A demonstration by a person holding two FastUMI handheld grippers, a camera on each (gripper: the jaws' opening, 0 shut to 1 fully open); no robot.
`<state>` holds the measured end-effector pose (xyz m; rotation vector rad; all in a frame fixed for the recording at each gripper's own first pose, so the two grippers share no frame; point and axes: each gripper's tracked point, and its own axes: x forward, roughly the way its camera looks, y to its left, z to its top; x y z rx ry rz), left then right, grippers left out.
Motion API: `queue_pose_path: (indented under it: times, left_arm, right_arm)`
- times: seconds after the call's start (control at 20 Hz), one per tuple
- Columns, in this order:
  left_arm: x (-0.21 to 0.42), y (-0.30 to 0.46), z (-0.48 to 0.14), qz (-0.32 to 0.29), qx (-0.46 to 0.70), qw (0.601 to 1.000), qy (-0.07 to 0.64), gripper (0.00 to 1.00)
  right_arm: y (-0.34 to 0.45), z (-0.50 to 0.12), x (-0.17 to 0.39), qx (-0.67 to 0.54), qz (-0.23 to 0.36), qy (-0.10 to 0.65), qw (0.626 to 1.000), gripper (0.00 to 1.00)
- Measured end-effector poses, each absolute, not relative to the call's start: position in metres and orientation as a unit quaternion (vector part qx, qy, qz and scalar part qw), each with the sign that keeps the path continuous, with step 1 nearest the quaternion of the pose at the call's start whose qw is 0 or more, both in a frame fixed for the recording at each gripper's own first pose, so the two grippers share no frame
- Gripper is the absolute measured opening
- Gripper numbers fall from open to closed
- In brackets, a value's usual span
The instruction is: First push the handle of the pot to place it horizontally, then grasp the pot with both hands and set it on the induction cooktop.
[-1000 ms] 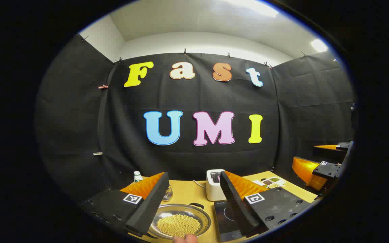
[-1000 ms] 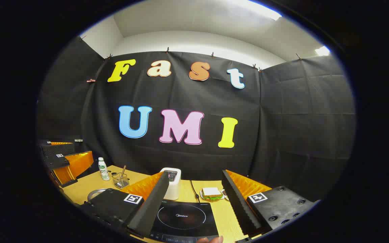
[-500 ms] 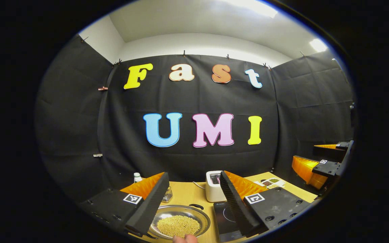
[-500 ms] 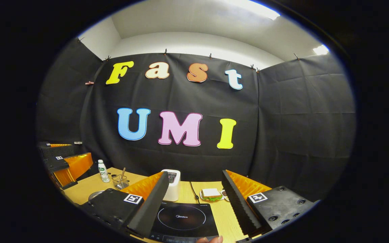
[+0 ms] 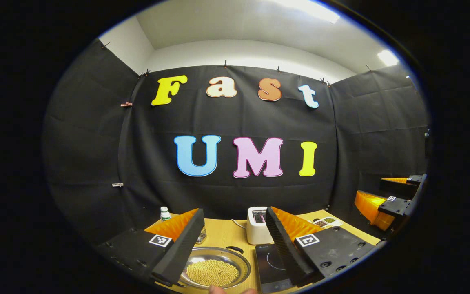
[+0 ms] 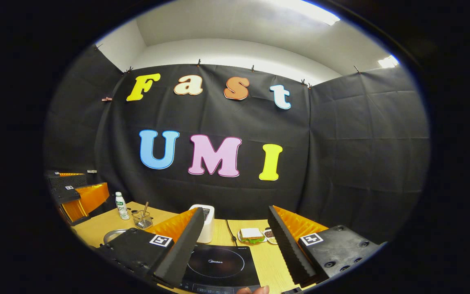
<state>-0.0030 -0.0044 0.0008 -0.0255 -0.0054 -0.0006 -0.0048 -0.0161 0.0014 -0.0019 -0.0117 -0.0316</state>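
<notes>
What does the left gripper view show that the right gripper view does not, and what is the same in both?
Left gripper view alone: the inside of the pot, holding yellow grains, and its black handle at the far rim.
Right gripper view alone: a sandwich on a plate beyond the induction cooktop, and a stick standing in a wire basket.
Both: the cooktop, a white toaster, a small bottle and the wooden table.

Black cloth wall (image 5: 235,118), white ceiling (image 5: 239,24), seemingly wooden table (image 5: 222,234)
</notes>
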Motion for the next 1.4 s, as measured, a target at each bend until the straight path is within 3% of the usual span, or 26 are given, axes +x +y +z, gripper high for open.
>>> queue_pose_path:
  times: [0.3,0.35,0.85,1.15,1.4]
  left_arm:
    - [-0.005,-0.015,-0.010,-0.036,-0.021,0.999,0.028,0.09]
    - [-0.008,-0.018,-0.019,-0.046,-0.019,0.998,0.043,0.05]
    - [-0.031,-0.035,-0.142,-0.117,0.005,0.958,0.262,0.05]
    - [-0.064,-0.046,-0.215,-0.179,-0.040,0.900,0.395,0.05]
    - [-0.086,-0.017,-0.266,-0.194,-0.055,0.848,0.490,0.05]
  right_arm:
    - [-0.017,0.001,-0.005,-0.002,-0.016,-0.005,1.000,0.98]
    - [-0.016,0.000,-0.005,-0.002,-0.015,-0.004,1.000,0.98]
    - [-0.008,-0.013,-0.006,-0.008,-0.001,0.010,1.000,0.96]
    - [-0.010,-0.020,-0.010,-0.008,-0.003,0.019,1.000,0.98]
    - [-0.014,-0.023,-0.013,-0.011,-0.006,0.023,1.000,0.96]
